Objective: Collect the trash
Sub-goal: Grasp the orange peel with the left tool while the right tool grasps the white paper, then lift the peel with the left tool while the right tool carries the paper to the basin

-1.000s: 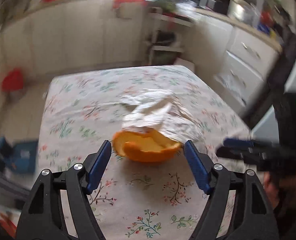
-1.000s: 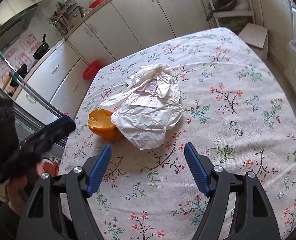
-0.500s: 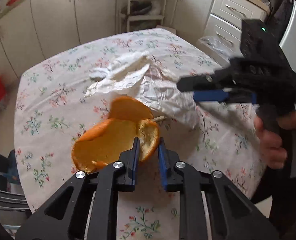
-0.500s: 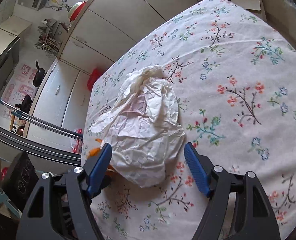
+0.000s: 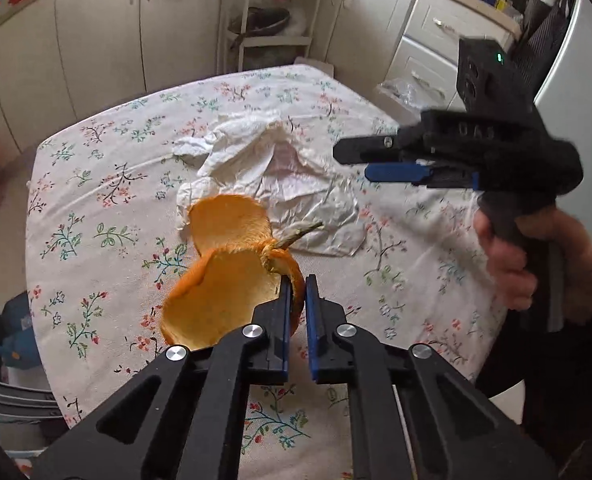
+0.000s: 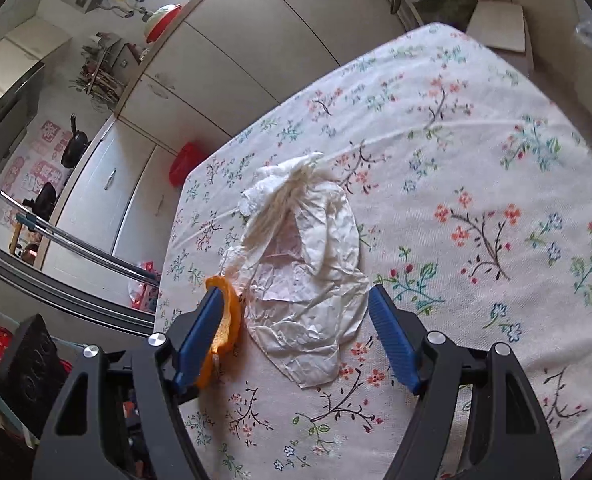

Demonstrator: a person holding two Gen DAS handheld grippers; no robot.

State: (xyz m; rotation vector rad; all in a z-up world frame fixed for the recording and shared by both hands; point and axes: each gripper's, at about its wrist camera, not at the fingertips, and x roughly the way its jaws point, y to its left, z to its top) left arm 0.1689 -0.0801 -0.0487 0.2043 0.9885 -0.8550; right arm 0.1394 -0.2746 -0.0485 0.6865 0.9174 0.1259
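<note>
Left gripper (image 5: 295, 280) is seen clamped on the orange peel (image 5: 223, 292); the jaws have just been closing, and the peel's rim is pinched between the blue pads, with the rest of the peel spread to the tool's left and ahead, stem pointing right. Just beyond the peel, crumpled white paper (image 5: 279, 184) is laid flat on the floral tablecloth (image 5: 95, 208). Further right, the right gripper (image 6: 296, 320) is held by a hand (image 5: 536, 264) above the cloth, jaws wide apart, nothing pinched. From its own view, the paper (image 6: 308, 272) lies between and ahead of its pads; the peel (image 6: 225, 320) is seen just behind its left pad.
</note>
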